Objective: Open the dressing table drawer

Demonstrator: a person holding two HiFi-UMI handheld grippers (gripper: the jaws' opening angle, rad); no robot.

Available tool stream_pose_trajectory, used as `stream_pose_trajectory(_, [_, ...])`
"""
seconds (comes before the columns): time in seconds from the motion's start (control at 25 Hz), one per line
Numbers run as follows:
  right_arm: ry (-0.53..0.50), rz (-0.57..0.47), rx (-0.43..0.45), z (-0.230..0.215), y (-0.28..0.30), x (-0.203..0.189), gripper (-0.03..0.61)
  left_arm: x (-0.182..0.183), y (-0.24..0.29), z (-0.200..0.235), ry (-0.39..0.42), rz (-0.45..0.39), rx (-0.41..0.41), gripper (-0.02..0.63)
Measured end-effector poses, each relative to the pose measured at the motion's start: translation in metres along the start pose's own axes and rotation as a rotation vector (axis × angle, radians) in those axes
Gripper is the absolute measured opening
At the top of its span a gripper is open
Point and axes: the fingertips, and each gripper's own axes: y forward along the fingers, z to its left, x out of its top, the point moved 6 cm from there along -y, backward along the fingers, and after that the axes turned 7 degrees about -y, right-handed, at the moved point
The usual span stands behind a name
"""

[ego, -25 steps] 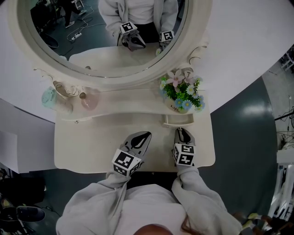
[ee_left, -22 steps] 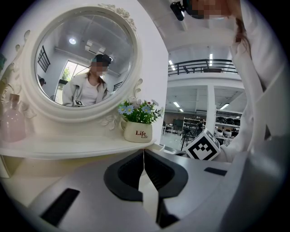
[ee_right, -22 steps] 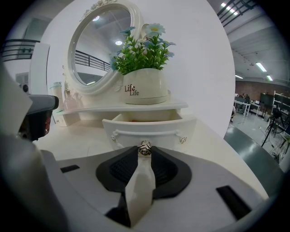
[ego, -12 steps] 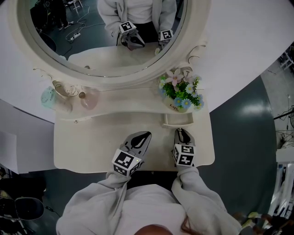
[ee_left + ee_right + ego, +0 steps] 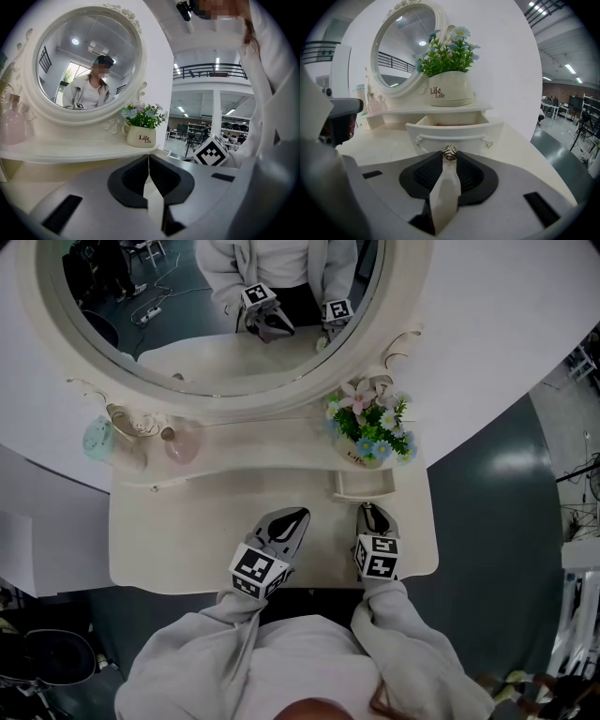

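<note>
The small cream drawer (image 5: 364,486) under the right end of the dressing table's shelf stands pulled out, its inside showing from above. In the right gripper view its front (image 5: 454,133) faces me, and the metal drawer knob (image 5: 450,153) sits pinched between the jaw tips. My right gripper (image 5: 372,509) is shut on that knob. My left gripper (image 5: 298,517) hovers over the tabletop to the left of it, and in the left gripper view (image 5: 148,161) its jaws meet with nothing between them.
A white pot of flowers (image 5: 370,432) stands on the shelf right above the drawer. The oval mirror (image 5: 206,315) rises behind. A pink bottle (image 5: 181,444) and a pale green item (image 5: 98,439) sit at the shelf's left. The tabletop (image 5: 178,540) spreads leftward.
Both grippers and the drawer stay where they were. Only a dark thing on the floor at the lower left has shifted.
</note>
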Motion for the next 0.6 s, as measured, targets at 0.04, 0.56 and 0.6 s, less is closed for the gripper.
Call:
stream_pose_trajectory(0.04, [0.0, 0.002, 0.001, 0.0, 0.0, 0.0, 0.107, 0.0, 0.0, 0.0, 0.0, 0.0, -0.002, 0.018])
stream_pose_trajectory(0.56, [-0.004, 0.017, 0.006, 0.0, -0.009, -0.005, 0.107, 0.001, -0.001, 0.0, -0.001, -0.005, -0.01, 0.018])
stream_pose_trajectory(0.6, [-0.005, 0.014, 0.007, 0.0, -0.011, -0.005, 0.107, 0.001, -0.001, 0.0, -0.002, -0.006, -0.01, 0.018])
